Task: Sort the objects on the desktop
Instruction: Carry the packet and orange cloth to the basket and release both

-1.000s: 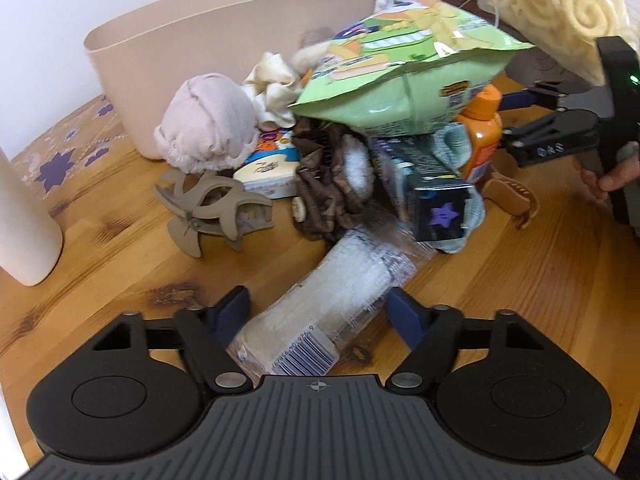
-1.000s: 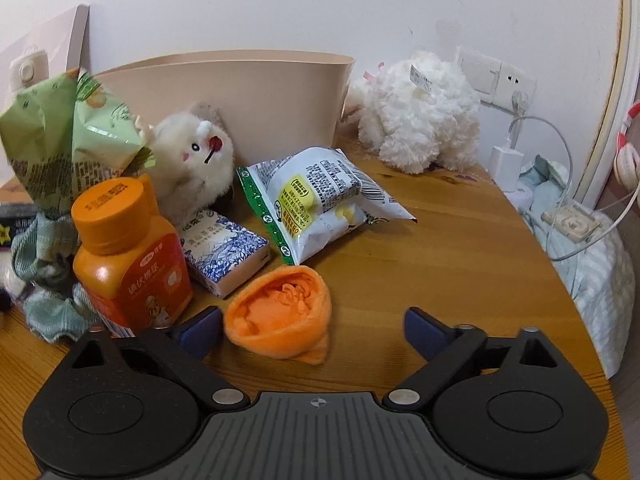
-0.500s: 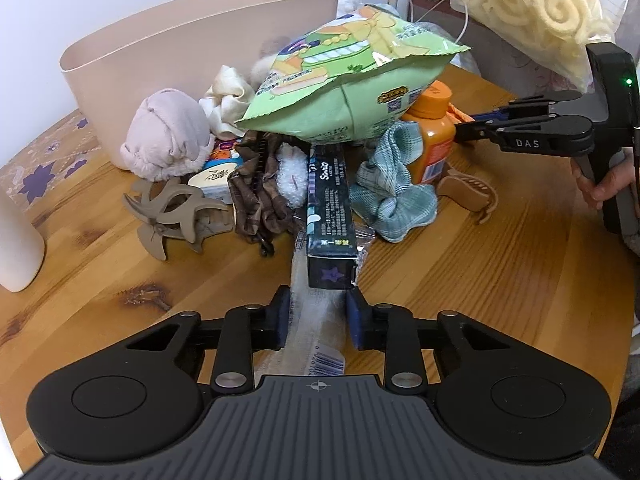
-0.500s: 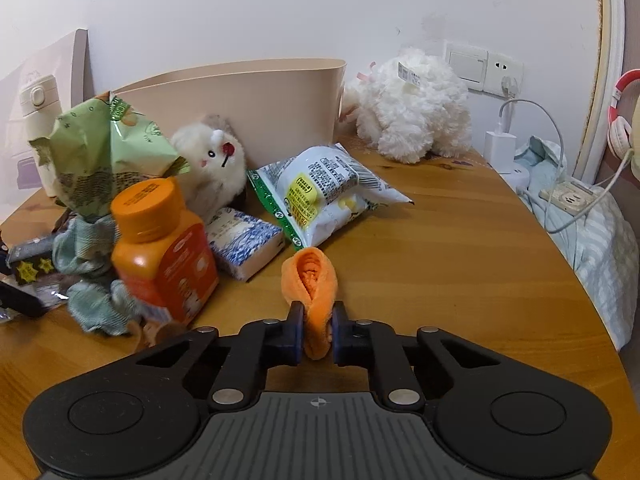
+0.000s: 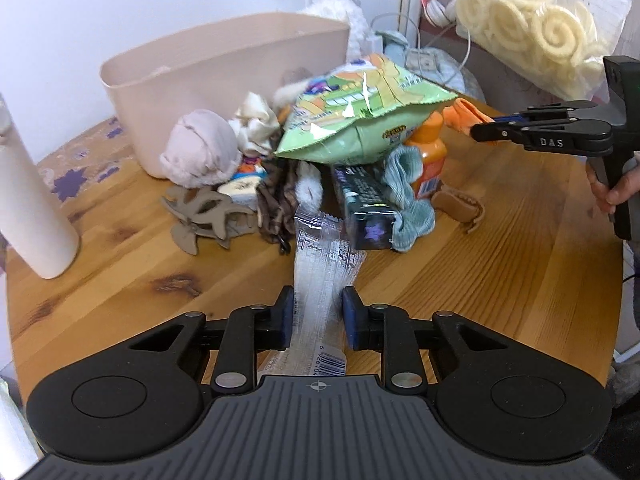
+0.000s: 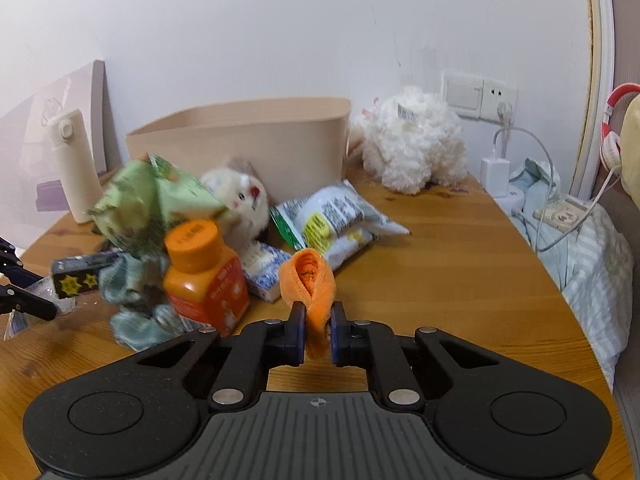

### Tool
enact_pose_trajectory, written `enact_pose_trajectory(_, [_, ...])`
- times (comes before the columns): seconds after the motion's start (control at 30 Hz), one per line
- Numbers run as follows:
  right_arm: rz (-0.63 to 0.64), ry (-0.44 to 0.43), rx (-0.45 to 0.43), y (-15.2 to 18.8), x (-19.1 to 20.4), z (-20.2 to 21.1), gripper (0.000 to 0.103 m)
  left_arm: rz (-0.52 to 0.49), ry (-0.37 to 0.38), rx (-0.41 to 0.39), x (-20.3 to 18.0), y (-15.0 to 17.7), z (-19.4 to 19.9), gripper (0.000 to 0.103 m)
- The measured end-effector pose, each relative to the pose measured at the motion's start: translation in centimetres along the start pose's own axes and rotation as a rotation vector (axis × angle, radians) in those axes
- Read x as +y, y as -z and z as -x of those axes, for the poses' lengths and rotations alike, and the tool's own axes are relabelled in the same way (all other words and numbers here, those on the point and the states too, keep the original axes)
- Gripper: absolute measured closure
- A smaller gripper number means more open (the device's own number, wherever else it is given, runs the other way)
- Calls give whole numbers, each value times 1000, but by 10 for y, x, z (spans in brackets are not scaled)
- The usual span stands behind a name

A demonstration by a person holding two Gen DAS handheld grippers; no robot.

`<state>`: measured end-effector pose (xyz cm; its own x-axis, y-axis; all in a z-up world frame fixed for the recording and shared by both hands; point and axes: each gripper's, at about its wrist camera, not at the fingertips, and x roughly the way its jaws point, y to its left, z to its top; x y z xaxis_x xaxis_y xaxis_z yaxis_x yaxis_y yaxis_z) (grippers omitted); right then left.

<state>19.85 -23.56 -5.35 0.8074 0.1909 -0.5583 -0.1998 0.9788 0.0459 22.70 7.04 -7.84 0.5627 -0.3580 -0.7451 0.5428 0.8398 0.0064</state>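
Observation:
My left gripper (image 5: 316,312) grips a clear plastic packet (image 5: 320,264) with a barcode; its jaws are still closing and the pads press the packet's sides. The packet's far end points at the pile of clutter on the wooden table (image 5: 500,264). My right gripper (image 6: 316,328) is shut on a rolled orange sock (image 6: 308,280), held just above the table. In the left wrist view the right gripper (image 5: 480,130) reaches in from the right with the orange sock (image 5: 464,114) at its tips. A beige bin (image 5: 224,68) stands behind the pile.
The pile holds a green snack bag (image 5: 360,120), orange bottle (image 6: 204,276), dark box (image 5: 360,204), teal cloth (image 5: 408,196), pink sock ball (image 5: 200,152) and hair claws (image 5: 204,216). A white flask (image 5: 32,208) stands at left. A white plush (image 6: 412,148) and snack packet (image 6: 332,216) lie at the back right.
Both grippers went from open to closed: the left on the clear packet, the right on the orange sock. Both then rose and drew back from the pile with their objects.

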Motion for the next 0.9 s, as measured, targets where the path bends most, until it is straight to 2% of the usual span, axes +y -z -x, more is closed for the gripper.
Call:
enact_pose_trajectory(0.53, [24,-19,-118,-42,12,33,92,5,-78,-106,24,-17,46,79])
enact_pose_trajectory(0.9, [48,-25,-190,-84,20,35,92,-19,-144,-211,39,-72,54,79])
